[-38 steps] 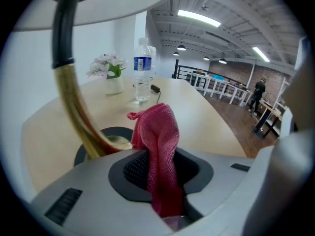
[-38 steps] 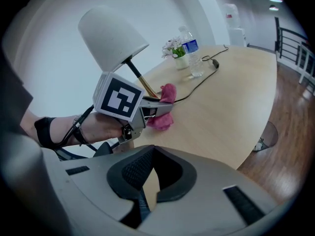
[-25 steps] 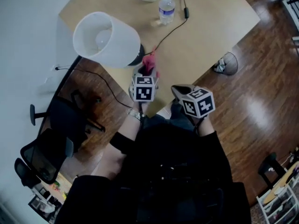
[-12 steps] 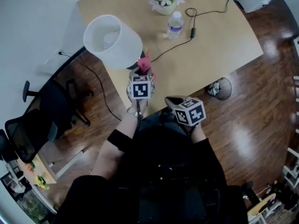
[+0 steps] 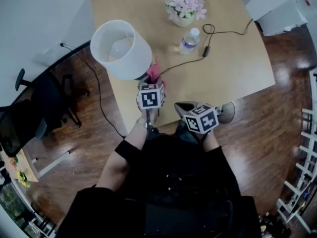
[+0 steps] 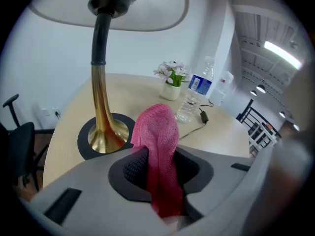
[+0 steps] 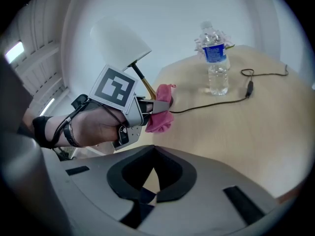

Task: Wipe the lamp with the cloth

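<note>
**while the pink cloth sits in my left gripper: what is on and round the table**

as seen from my head and from both grippers, listed one by one.

- left gripper (image 5: 152, 81): jaws closed on the cloth, nothing else between them. it points down towards the foot of the lamp. my right gripper's view shows it (image 7: 148, 107) side on, with my hand (image 7: 88, 127) strapped behind the marker cube.
- cloth (image 6: 160, 141): pink, knitted, folded into a bunch. it stands up out of the left jaws, and its top lies just right of the lamp's stem with a gap between them. from above it (image 5: 154, 71) shows just beside the edge of the shade.
- lamp (image 5: 121, 48): white shade, black neck, gold flared stem (image 6: 101, 107) on a round black base. it stands upright near the table's left edge.
- right gripper (image 7: 153, 154): jaw tips together, nothing between them. it is held over the near table edge, to the right of the left gripper (image 5: 184, 106) and apart from the lamp.
- table (image 5: 233, 68): pale wood.
- water bottle (image 5: 188, 39): clear, blue label, upright, past the lamp.
- flower pot (image 5: 184, 6): small and white with pink blooms, at the far side.
- cable (image 5: 208, 38): black, with an inline switch, and it runs across the table top to the lamp.
- chair (image 5: 29, 113): black, on the dark wood floor left of the table.
</note>
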`<state>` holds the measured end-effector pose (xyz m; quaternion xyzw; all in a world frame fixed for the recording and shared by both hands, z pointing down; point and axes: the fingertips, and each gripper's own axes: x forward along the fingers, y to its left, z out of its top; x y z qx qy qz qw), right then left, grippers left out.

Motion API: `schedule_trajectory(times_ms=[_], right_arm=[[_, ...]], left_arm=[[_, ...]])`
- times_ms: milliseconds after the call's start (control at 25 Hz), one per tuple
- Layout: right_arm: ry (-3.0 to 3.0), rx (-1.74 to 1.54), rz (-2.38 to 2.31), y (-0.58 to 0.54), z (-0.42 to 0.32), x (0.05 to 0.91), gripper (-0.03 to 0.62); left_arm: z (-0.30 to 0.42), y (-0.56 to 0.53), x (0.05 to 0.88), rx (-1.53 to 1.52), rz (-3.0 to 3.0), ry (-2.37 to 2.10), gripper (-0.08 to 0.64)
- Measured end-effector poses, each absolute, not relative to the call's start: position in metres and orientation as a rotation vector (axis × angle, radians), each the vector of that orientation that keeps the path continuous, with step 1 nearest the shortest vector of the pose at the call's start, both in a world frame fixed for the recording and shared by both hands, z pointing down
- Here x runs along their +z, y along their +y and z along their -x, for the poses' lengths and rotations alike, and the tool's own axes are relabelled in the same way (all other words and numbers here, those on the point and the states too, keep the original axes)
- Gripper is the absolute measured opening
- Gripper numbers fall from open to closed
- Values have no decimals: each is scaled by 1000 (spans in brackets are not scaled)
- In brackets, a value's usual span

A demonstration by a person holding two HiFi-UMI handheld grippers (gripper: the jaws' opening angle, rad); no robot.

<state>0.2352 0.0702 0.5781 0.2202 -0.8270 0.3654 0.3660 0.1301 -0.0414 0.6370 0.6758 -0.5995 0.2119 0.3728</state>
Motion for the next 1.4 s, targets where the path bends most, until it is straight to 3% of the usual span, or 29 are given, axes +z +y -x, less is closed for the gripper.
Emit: schedule_trajectory(times_ms=[520,800,1400], right_arm=[[-2098,706,-108,-2,-299,581,5],[-2076,664,-15,-25,-318,594,5],[-2074,687,6,-30,-326,598,5]], left_arm=[[-120,-116,639,208,-1153,-1892,115],[-74,-124,643,76,-858,-2038,115],[-82,-102,647,200,-909,-2086,115]])
